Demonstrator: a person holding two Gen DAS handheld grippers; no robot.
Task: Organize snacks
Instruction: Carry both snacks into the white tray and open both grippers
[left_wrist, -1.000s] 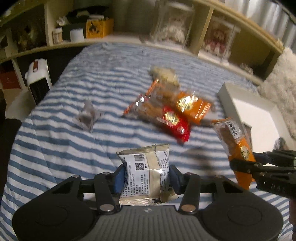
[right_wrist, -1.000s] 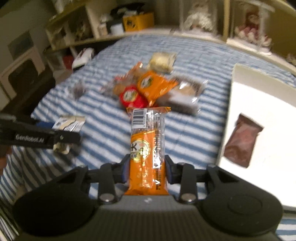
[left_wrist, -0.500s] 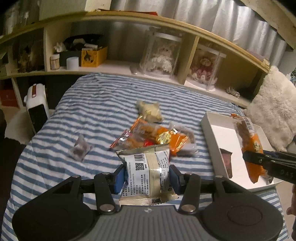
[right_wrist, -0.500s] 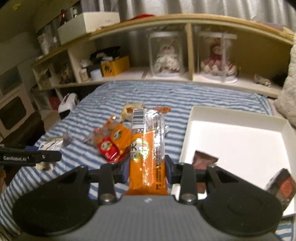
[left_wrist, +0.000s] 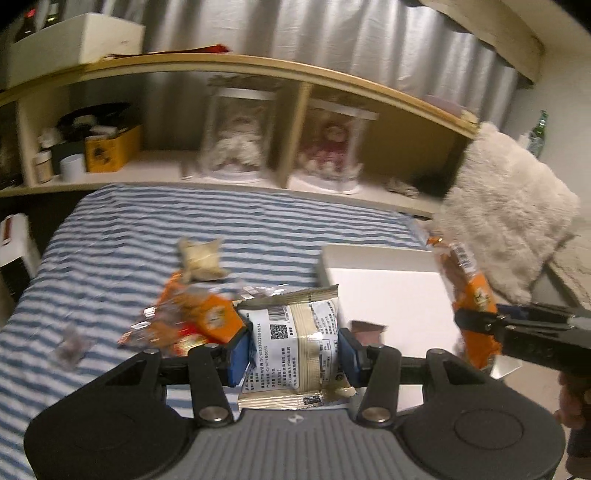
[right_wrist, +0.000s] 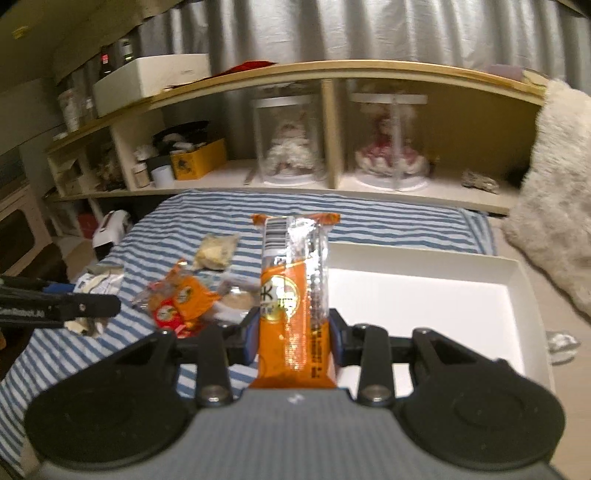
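Note:
My left gripper (left_wrist: 293, 349) is shut on a beige snack packet (left_wrist: 295, 339) with a white label, held above the striped bed. My right gripper (right_wrist: 293, 332) is shut on a long orange snack bar (right_wrist: 291, 295), held upright over the near edge of the white box (right_wrist: 517, 284). In the left wrist view the orange bar (left_wrist: 467, 291) and right gripper (left_wrist: 480, 325) hang over the white box (left_wrist: 373, 254), which holds a brown packet (left_wrist: 367, 328). A pile of orange and red snacks (right_wrist: 181, 299) and a pale packet (right_wrist: 216, 251) lie on the bed.
The blue-striped bed (left_wrist: 129, 236) ends at a wooden shelf (right_wrist: 332, 125) with doll cases, a yellow box and jars. A fluffy white cushion (left_wrist: 509, 218) lies right of the box. A small dark packet (left_wrist: 72, 347) lies at the bed's left.
Both grippers have risen and tilted up, so more shelf and curtain show. Both have shifted right toward the white box. Both keep their packets.

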